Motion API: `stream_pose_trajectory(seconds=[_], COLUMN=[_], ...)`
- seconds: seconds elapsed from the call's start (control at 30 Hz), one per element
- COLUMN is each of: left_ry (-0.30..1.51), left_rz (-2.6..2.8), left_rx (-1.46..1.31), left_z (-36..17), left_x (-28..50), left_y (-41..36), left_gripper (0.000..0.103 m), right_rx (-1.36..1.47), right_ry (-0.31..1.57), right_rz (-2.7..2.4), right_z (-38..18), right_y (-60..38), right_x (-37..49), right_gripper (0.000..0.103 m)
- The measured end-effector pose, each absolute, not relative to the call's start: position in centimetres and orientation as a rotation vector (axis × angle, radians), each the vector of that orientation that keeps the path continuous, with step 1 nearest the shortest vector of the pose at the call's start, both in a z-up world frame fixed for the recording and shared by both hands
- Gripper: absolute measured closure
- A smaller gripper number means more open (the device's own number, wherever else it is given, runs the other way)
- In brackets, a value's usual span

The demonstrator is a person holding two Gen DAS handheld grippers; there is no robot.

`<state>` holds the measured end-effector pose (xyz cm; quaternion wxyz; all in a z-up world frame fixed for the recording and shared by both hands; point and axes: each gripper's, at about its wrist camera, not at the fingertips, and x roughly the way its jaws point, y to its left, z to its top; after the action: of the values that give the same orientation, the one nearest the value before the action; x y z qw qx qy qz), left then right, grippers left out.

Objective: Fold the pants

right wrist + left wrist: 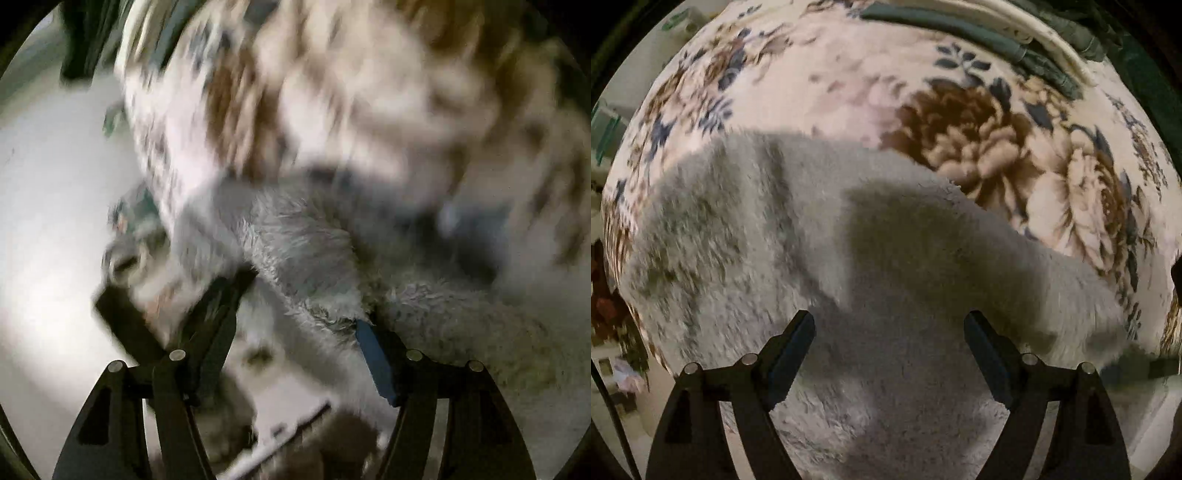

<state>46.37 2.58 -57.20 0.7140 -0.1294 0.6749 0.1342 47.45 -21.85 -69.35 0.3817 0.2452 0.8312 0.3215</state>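
The pants are grey and fluffy and lie spread on a floral blanket. My left gripper hovers just above them with its jaws wide apart and nothing between them; its shadow falls on the cloth. In the right wrist view, which is heavily blurred by motion, the grey pants lie at the blanket's edge. My right gripper is open over a raised fold of the fabric, with one dark finger to its left and a blue-padded finger to its right.
Dark green folded cloth lies along the far edge of the blanket. A pale floor shows to the left past the bed's edge, with small blurred objects beside it.
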Motion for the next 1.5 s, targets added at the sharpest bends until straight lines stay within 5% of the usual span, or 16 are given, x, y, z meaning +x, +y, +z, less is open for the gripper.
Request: stream_pose_trajectory(seconds=[0.17, 0.33, 0.5, 0.7, 0.73, 0.77, 1.0, 1.1, 1.2, 1.27, 1.3, 1.37, 1.5], left_ry=[1.553, 1.572, 1.570, 1.582, 1.587, 1.594, 1.601, 1.596, 1.582, 1.573, 1.573, 1.571, 1.570], left_rz=[0.337, 0.354, 0.370, 0.386, 0.384, 0.378, 0.359, 0.368, 0.371, 0.372, 0.371, 0.377, 0.399], left_rx=[-0.273, -0.296, -0.318, -0.336, -0.323, -0.307, -0.311, -0.346, -0.380, -0.377, -0.375, -0.380, -0.403], left_z=[-59.1, -60.1, -60.3, -61.3, -61.6, -61.8, -62.1, -61.6, -61.0, -60.7, -60.7, -60.6, -60.2], left_x=[45.2, 45.2, 46.5, 47.2, 47.3, 47.5, 47.3, 47.0, 47.1, 47.3, 47.2, 47.0, 45.4], left_y=[2.8, 3.1, 3.2, 2.9, 2.7, 2.4, 2.3, 3.1, 3.2, 3.0, 3.0, 3.1, 3.6], left_gripper=[0.020, 0.020, 0.020, 0.020, 0.020, 0.020, 0.020, 0.020, 0.020, 0.020, 0.020, 0.020, 0.020], right_rx=[0.348, 0.568, 0.661, 0.648, 0.594, 0.534, 0.739, 0.615, 0.574, 0.523, 0.468, 0.409, 0.258], right_ry=[2.021, 1.794, 2.053, 2.073, 2.050, 2.027, 1.693, 1.756, 1.905, 1.954, 1.959, 1.946, 1.934], right_rz=[0.771, 0.518, 0.621, 0.869, 0.833, 0.797, 0.578, 0.536, 0.628, 0.631, 0.640, 0.719, 0.976], right_z=[-68.2, -68.0, -73.5, -74.0, -74.0, -73.7, -69.4, -68.8, -70.3, -71.8, -72.0, -72.3, -70.1], right_y=[-21.9, -27.1, -25.2, -19.2, -18.8, -18.5, -25.9, -27.0, -26.9, -26.0, -25.3, -23.4, -20.0], right_x=[48.8, 55.0, 56.1, 54.0, 53.9, 53.9, 59.8, 61.4, 61.0, 59.6, 58.7, 56.5, 49.5], right_gripper=[0.033, 0.033, 0.033, 0.034, 0.046, 0.078, 0.090, 0.088, 0.038, 0.030, 0.032, 0.074, 0.081])
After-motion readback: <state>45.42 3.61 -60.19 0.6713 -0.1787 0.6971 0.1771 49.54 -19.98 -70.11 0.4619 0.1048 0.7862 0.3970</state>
